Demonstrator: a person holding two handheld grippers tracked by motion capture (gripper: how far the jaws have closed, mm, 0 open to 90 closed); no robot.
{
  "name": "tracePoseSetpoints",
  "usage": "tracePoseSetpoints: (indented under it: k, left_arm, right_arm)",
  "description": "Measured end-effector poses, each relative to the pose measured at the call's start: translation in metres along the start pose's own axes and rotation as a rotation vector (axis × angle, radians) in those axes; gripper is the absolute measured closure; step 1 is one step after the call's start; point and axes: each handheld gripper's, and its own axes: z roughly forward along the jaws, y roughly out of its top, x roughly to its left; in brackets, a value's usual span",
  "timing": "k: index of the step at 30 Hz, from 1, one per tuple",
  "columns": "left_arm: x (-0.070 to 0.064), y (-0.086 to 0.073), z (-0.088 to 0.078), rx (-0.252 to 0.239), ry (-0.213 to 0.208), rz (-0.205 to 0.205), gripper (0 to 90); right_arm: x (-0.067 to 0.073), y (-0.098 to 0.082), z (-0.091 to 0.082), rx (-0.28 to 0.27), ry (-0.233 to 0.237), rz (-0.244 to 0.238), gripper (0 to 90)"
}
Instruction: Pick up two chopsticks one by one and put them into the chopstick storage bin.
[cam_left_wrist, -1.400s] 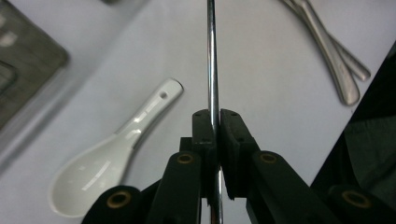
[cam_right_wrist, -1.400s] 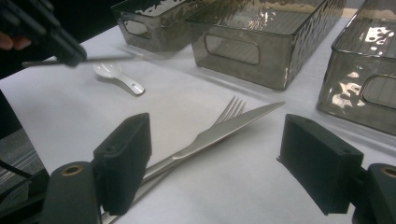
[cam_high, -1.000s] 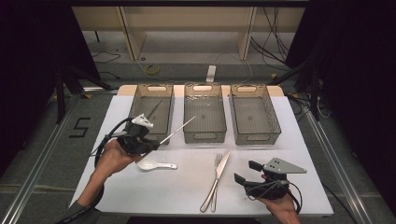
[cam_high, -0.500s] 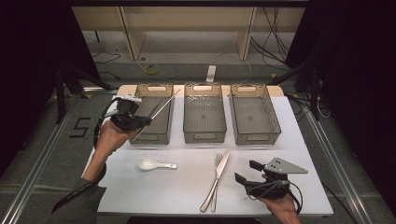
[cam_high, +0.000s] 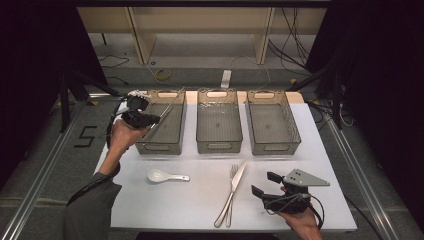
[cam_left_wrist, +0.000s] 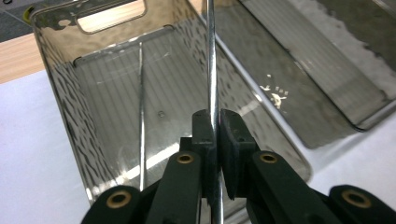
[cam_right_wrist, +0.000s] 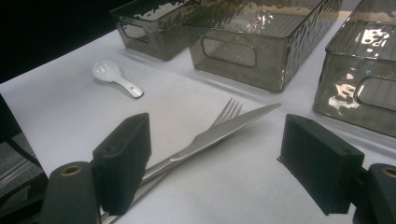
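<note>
Nearest the person, at about 5 o'clock on the white table (cam_high: 200, 210), the right gripper (cam_high: 265, 184) sits low in the person's hand with its jaws spread wide and nothing between them. From the right gripper view (cam_right_wrist: 217, 154) the two black pads stand well apart, and a knife (cam_right_wrist: 219, 133) lies just past them, its blade pointing off toward 1 o'clock. A fork (cam_right_wrist: 227, 112) sits right beside the knife, touching it or close to it, tines at the far end. In the high view the knife (cam_high: 235, 182) and fork (cam_high: 227, 197) lie together at roughly 6 o'clock, just left of that gripper.

Out at 8 o'clock there's a small white spoon (cam_high: 165, 176) lying flat on its own, well apart from the cutlery pair.

Farther back, three smoky see-through bins stand in a row. The left gripper (cam_high: 152, 119) is up at 10 o'clock, over the left bin (cam_high: 150, 147), and it's clamped tight on a thin metal rod (cam_high: 170, 104), maybe a chopstick, can't really tell. In the left gripper view the pads (cam_left_wrist: 203, 128) pinch the rod (cam_left_wrist: 211, 56) right at the tips, and the shaft runs straight out toward 12 o'clock above the open bin (cam_left_wrist: 60, 93). The middle bin (cam_high: 219, 145) and right bin (cam_high: 274, 146) sit at 12 and 1 o'clock.
</note>
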Motion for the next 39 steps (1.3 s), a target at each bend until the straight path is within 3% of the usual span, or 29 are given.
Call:
tracePoseSetpoints:
  k: [10,24,28,30,32,35,39]
  left_arm:
    - [0.010,0.004,0.015,0.019,0.035,-0.026,84.5]
    - [0.020,-0.007,0.034,0.058,0.053,-0.057,84.3]
    - [0.022,-0.010,0.037,0.044,0.053,-0.077,82.8]
    - [0.023,-0.009,0.037,0.045,0.003,-0.109,71.3]
    - [0.021,-0.008,0.034,0.041,0.018,-0.092,61.1]
    - [0.018,-0.006,0.026,0.019,0.005,-0.088,49.4]
    - [0.008,-0.009,0.010,-0.020,-0.064,-0.074,37.9]
  right_arm:
    - [0.000,0.000,0.000,0.002,0.002,-0.004,25.3]
    - [0.000,0.000,0.001,0.002,0.003,-0.005,25.3]
    - [0.000,0.000,0.001,0.003,0.004,-0.007,25.4]
    - [0.000,0.000,0.000,0.002,0.003,-0.004,25.4]
    - [0.000,0.000,0.000,0.003,0.003,-0.002,25.4]
    - [0.000,0.000,0.000,0.002,0.002,-0.001,25.4]
    - [0.000,0.000,0.001,0.003,0.001,-0.001,25.4]
